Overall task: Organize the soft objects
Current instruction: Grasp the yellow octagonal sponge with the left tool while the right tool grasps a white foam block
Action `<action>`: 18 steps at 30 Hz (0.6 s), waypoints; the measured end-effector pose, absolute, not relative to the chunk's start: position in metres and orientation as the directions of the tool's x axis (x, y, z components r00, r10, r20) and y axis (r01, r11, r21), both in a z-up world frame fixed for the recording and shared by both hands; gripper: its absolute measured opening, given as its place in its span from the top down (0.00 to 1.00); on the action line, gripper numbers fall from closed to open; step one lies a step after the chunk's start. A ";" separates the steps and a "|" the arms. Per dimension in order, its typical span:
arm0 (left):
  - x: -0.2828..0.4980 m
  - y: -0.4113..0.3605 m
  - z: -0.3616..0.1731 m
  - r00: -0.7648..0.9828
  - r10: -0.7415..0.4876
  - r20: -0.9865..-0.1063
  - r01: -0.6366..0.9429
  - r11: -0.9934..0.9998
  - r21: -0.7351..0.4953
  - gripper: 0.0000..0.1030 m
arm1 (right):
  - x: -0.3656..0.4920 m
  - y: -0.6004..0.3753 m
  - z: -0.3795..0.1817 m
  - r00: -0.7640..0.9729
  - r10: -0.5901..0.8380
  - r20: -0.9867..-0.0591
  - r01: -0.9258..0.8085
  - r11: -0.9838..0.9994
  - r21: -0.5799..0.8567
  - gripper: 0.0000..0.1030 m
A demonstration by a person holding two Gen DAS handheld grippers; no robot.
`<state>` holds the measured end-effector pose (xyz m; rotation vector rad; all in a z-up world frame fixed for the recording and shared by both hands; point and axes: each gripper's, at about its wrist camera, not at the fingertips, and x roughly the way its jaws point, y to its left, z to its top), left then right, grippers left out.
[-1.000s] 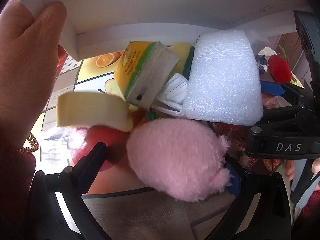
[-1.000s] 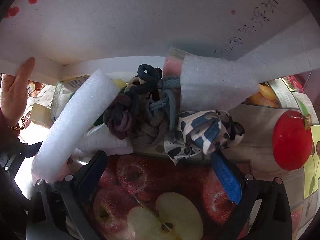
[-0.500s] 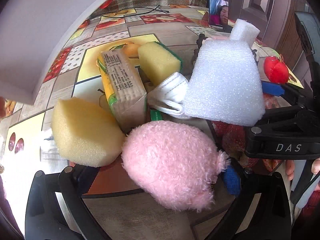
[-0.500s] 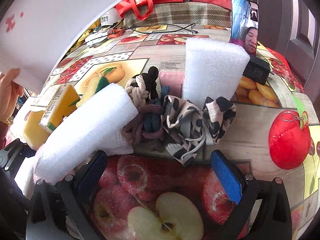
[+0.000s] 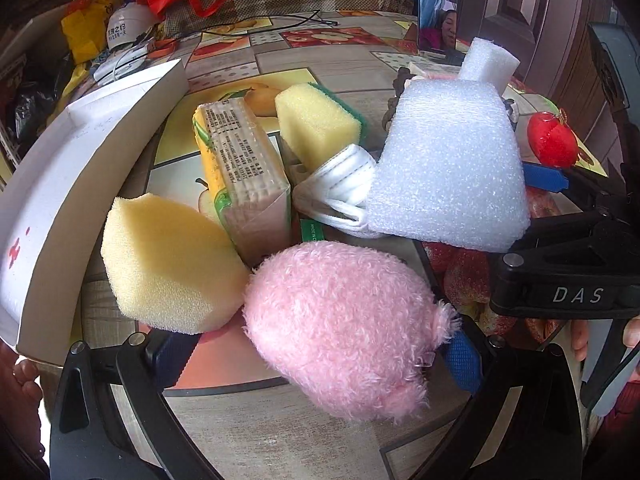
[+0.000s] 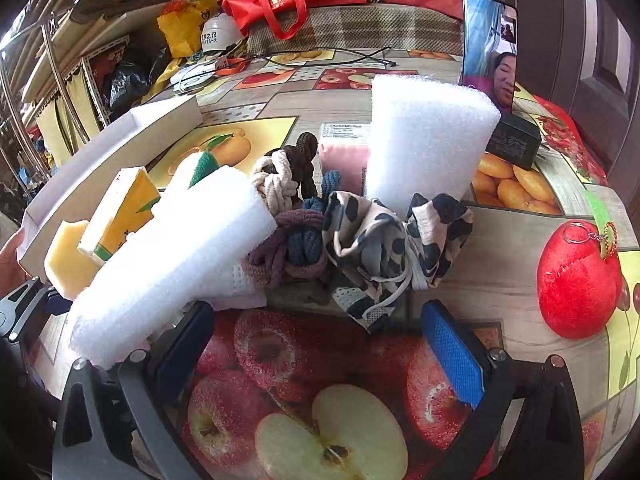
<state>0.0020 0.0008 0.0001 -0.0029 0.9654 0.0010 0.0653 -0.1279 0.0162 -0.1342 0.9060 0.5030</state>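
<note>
My left claw [image 5: 316, 354] sits spread and empty with the fluffy pink plush ball [image 5: 344, 328] dead ahead between its fingers, nearer than my right claw [image 6: 320, 344], also spread and empty, facing the cow-print cloth pouch [image 6: 384, 240].

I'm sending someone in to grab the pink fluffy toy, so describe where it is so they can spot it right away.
Start at the fruit-print tablecloth and find the pile of soft things beside the white box. At the pile's near edge, between the plain yellow sponge and the white foam block, lies the pink plush toy. It is the only pink, furry item there.
</note>
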 end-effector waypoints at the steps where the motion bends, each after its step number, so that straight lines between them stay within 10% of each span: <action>1: 0.002 0.001 0.000 0.569 0.000 -0.822 -0.002 1.000 -0.002 0.00 | 0.064 -0.128 0.016 0.510 0.361 -0.781 -0.472 0.877 0.097 0.00; 18: 0.003 0.000 0.001 0.569 0.000 -0.823 -0.002 1.000 -0.002 0.00 | 0.061 -0.122 0.014 0.527 0.320 -0.788 -0.471 0.881 0.043 0.00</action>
